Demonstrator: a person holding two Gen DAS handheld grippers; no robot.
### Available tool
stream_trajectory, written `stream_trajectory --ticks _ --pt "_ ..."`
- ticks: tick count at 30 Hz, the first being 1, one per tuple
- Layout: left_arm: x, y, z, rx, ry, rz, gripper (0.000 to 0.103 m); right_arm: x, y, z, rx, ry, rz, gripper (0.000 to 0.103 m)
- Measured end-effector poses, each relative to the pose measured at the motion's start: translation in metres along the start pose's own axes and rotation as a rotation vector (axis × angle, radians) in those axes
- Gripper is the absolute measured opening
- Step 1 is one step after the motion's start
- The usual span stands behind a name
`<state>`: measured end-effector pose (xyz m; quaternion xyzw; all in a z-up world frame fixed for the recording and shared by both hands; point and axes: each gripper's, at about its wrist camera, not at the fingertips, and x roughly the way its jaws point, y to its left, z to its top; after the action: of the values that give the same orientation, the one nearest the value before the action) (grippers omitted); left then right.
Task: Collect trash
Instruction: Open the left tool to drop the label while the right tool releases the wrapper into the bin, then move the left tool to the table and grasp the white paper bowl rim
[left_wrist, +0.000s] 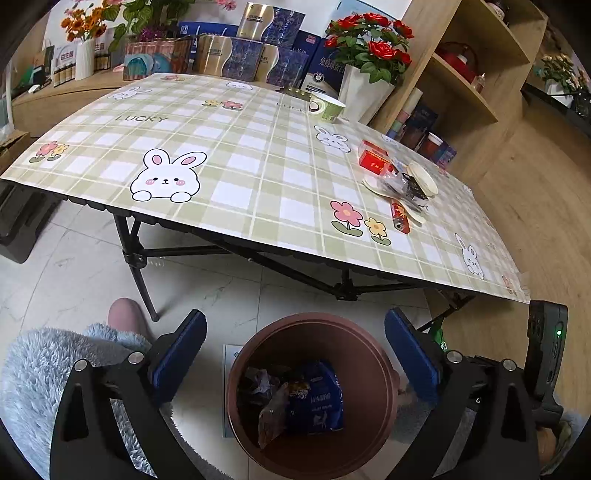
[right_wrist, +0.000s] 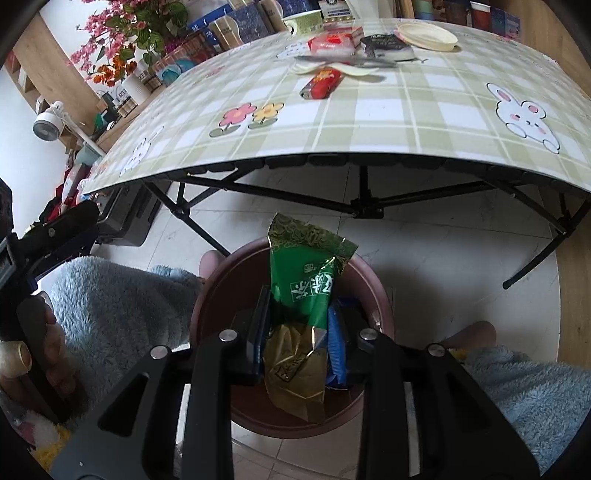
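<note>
Your right gripper is clamped on a green and gold snack bag, and that bag hangs right over the brown trash bin on the floor, its lower gold end down inside the rim. Your left gripper sits above the same bin with its blue pads spread wide and nothing between them. Inside the bin there's already a blue wrapper plus some crumpled clear and brownish bits beside it.

The folding table with the bunny tablecloth stands just beyond the bin, and its black legs come down near the rim on the left side (so that's the closest thing to bump). There's more trash on the tabletop at the far right: a red box, a dark crinkly wrapper, a pale round lid touching it, and a small red tube lying nearer the edge. A green paper cup lies tipped on its side at the back, next to the white vase of red roses.

Your fluffy blue sleeves crowd both sides of the bin. A wooden shelf stands off to the right.
</note>
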<state>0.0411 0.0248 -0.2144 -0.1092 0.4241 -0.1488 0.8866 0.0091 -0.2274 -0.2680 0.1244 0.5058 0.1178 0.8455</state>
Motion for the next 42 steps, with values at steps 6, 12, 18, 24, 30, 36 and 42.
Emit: stream_trajectory --ticks 6,12,18,24,30,36,42 --pt "0.002 0.003 0.0 -0.011 0.007 0.006 0.095 0.004 -0.001 -0.001 -0.003 0.025 0.013 0.037" --pt "0.003 0.004 -0.001 -0.022 0.013 0.011 0.095 0.004 0.004 0.0 -0.029 0.023 0.014 0.056" --pt "0.004 0.005 -0.001 -0.025 0.014 0.012 0.096 0.0 0.001 0.001 -0.025 -0.007 -0.006 0.093" --pt "0.003 0.006 -0.001 -0.031 0.013 0.013 0.096 -0.002 0.001 0.004 -0.031 -0.023 -0.053 0.097" --pt "0.003 0.006 0.003 -0.037 0.016 0.022 0.096 -0.01 -0.001 0.011 -0.043 -0.062 -0.115 0.097" --pt "0.001 0.003 0.03 -0.031 -0.012 0.01 0.096 -0.031 -0.007 0.032 -0.062 -0.133 -0.122 0.097" --pt "-0.001 -0.024 0.087 0.087 -0.088 -0.018 0.096 -0.051 -0.031 0.073 -0.032 -0.209 -0.169 0.097"
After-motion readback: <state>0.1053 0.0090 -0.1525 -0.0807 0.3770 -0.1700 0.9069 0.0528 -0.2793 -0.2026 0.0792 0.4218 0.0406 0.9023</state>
